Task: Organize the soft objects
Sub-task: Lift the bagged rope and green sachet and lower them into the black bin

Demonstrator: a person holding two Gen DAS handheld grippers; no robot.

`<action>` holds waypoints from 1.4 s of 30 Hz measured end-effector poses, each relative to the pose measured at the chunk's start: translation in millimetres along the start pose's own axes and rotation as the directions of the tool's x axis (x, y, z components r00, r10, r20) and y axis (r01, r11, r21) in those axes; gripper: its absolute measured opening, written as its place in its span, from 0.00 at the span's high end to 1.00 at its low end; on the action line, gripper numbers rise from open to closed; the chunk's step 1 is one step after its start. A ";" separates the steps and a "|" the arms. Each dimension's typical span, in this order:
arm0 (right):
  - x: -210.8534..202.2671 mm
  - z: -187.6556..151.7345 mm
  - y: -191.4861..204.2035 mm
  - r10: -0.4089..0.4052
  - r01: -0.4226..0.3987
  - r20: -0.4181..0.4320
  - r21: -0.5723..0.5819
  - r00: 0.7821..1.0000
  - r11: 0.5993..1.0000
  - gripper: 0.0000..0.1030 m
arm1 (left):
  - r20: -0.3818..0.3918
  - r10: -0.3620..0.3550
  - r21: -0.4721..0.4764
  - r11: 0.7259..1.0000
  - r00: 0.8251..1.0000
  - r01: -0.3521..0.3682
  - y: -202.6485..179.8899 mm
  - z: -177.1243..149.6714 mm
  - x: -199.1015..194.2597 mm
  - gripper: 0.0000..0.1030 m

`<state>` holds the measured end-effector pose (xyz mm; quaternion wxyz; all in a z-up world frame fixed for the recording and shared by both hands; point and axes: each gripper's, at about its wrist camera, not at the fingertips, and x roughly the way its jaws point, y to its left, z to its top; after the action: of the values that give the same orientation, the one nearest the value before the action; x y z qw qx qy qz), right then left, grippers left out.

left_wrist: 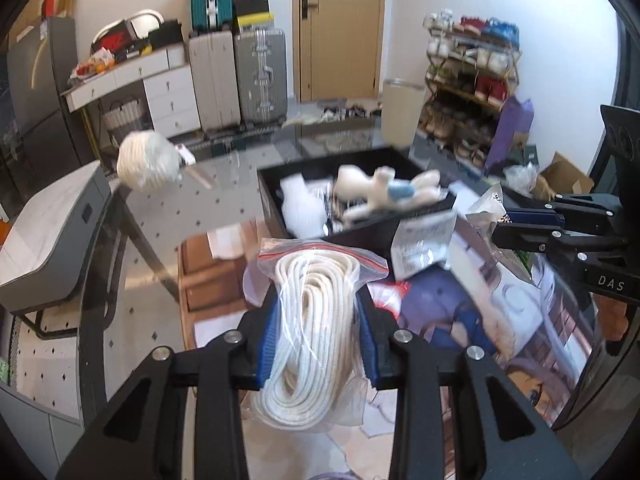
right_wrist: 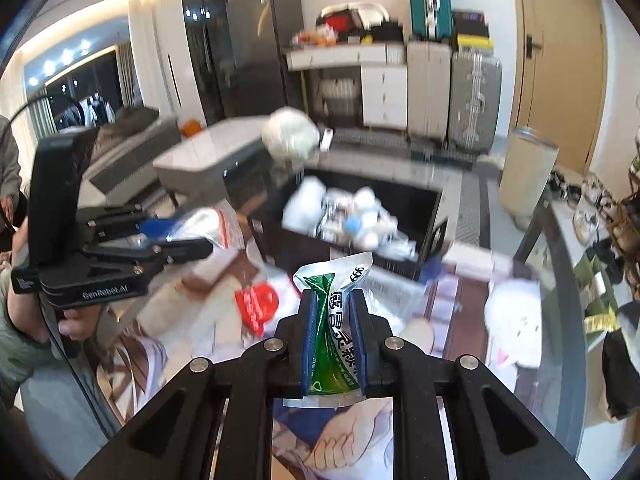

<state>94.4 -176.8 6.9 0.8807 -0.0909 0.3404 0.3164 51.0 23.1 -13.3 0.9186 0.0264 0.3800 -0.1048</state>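
My left gripper (left_wrist: 318,300) is shut on a clear zip bag of coiled white rope (left_wrist: 308,336), held above the glass table. In the right wrist view the left gripper (right_wrist: 200,236) shows at the left with that bag (right_wrist: 208,220). My right gripper (right_wrist: 332,300) is shut on a green and silver pouch (right_wrist: 334,320); it shows in the left wrist view (left_wrist: 500,226) at the right. A black bin (left_wrist: 280,204) ahead holds a white plush toy (left_wrist: 384,192) and other soft white items; the bin also shows in the right wrist view (right_wrist: 420,200).
A ball of white cord (left_wrist: 148,160) sits at the table's far left. A white cat plush (right_wrist: 512,324), a red item (right_wrist: 256,304), printed cloth and packets lie on the table. A beige cylinder (left_wrist: 400,112), suitcases, a shoe rack and a door stand behind.
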 end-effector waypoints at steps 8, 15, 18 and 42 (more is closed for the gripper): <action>-27.3 9.5 7.5 -0.011 0.014 0.167 -0.016 0.986 1.000 0.84 | 0.161 0.004 0.042 0.999 0.987 -0.011 -11.1 8.9 -22.8 0.68; -27.5 23.2 10.3 -0.029 0.032 0.219 -0.010 0.975 0.999 0.84 | 0.290 -0.010 0.036 0.999 0.957 0.000 -13.6 21.3 -42.4 0.67; -19.7 37.1 11.7 -0.036 0.040 0.230 -0.015 0.973 0.999 0.84 | 0.319 -0.022 0.037 0.999 0.947 0.010 -16.1 31.0 -41.3 0.67; 60.6 112.5 -29.4 -0.031 0.015 0.151 0.109 0.988 0.994 0.84 | 0.252 -0.011 -0.092 0.995 0.968 0.035 4.2 111.3 31.5 0.67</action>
<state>208.0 -127.6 50.1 0.9114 -0.0227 0.2876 0.2935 150.7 7.5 43.5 0.9583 -0.0354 0.2655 -0.0998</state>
